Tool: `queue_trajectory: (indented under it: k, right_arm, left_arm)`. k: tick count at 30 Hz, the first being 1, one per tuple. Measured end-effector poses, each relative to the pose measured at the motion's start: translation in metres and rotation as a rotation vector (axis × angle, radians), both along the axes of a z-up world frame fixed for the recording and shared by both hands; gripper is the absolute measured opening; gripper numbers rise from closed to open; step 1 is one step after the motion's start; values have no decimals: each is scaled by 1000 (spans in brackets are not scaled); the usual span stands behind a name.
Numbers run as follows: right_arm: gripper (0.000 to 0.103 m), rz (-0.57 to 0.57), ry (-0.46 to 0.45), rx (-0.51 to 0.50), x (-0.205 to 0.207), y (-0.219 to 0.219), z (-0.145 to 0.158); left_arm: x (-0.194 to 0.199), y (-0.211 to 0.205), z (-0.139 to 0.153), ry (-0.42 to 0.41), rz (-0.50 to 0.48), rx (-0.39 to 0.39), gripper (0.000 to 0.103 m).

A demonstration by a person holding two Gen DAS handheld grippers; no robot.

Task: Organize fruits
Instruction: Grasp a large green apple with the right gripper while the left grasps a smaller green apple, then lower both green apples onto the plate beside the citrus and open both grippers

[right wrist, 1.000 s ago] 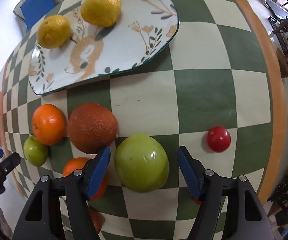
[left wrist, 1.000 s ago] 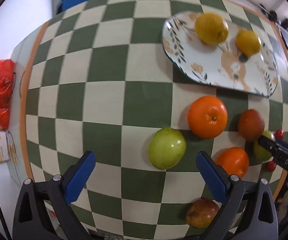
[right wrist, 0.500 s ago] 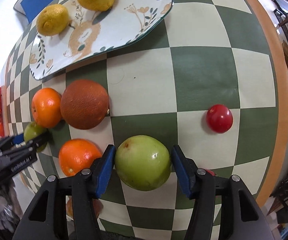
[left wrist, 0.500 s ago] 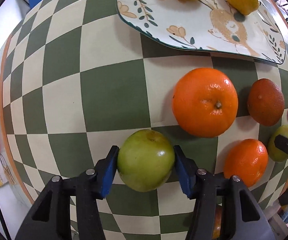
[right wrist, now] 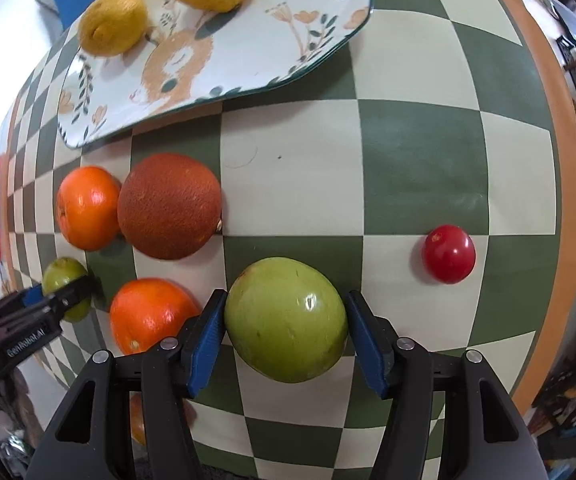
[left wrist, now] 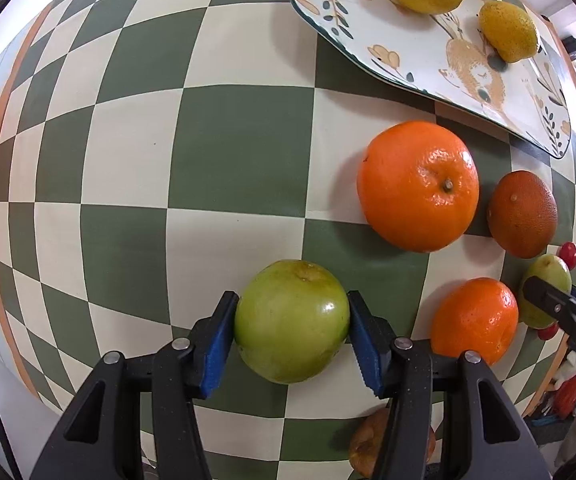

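Both grippers have closed in since a second ago: the left gripper point(left wrist: 292, 336) now clamps a round green apple point(left wrist: 291, 322), and the right gripper point(right wrist: 284, 330) pinches a larger green fruit point(right wrist: 286, 320). Both fruits sit on the checkered counter point(left wrist: 128, 160), the plate point(right wrist: 248, 48) of lemons point(right wrist: 113, 24) lying toward 12 o'clock.

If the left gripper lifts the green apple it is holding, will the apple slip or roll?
The green apple looks round, smooth and glossy, so it may slip a little. The left gripper pinches it across its widest part, which probably helps. Set down on the flat table, it would likely roll.
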State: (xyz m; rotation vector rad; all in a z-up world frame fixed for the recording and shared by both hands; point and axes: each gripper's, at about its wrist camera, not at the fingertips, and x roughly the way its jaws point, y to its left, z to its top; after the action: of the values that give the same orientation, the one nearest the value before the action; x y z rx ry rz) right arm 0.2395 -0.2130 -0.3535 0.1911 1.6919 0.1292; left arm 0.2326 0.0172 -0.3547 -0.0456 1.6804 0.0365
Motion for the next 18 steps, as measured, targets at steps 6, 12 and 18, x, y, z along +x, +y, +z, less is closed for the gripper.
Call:
queue_trajectory:
  k: [6,12,18]
  right_arm:
    - [61,-124,-53,106,0,-12,34]
    - [61,-136,-164,163,60,-11,78]
    - [62,-121,-176,195,121,-3,69]
  left_arm:
    - [16,18,45,-66,53,-91,51]
    - [72,11,100,-167,73,-182,51]
    - [138,-6,73,-119,135,-236,51]
